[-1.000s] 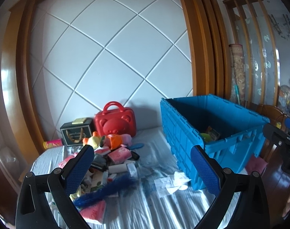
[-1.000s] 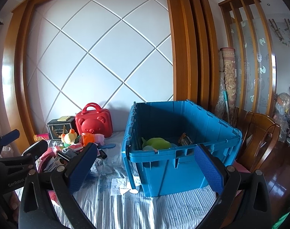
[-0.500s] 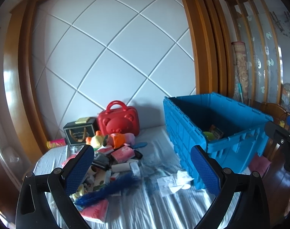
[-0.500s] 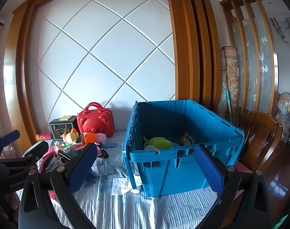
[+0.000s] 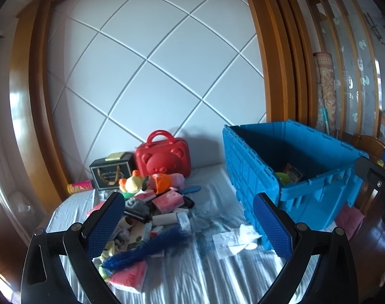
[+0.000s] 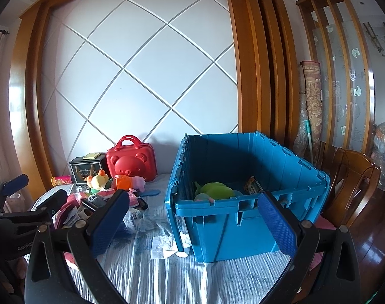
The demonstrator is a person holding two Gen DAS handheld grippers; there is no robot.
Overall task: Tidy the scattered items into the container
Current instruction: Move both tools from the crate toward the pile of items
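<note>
A blue plastic crate [image 5: 299, 174] stands on the right of the bed; in the right wrist view [image 6: 245, 202] it holds a green plush toy [image 6: 214, 190] and a small packet [image 6: 253, 186]. A pile of scattered items [image 5: 147, 202] lies left of it: a yellow-orange plush [image 5: 131, 183], pink packets, a blue feathery duster [image 5: 144, 249], small boxes. My left gripper [image 5: 188, 225] is open and empty above the bed, near the pile. My right gripper [image 6: 192, 220] is open and empty, in front of the crate.
A red bear-shaped case [image 5: 164, 158], a black box [image 5: 111, 174] and a pink can [image 5: 79, 186] stand by the white panelled headboard. Crumpled white paper [image 5: 235, 238] lies by the crate's corner. A wooden chair [image 6: 352, 182] stands right of the bed.
Both grippers have drawn back and risen slightly; the pile and crate sit a little lower and farther in both views. Neither gripper's jaws have changed.
</note>
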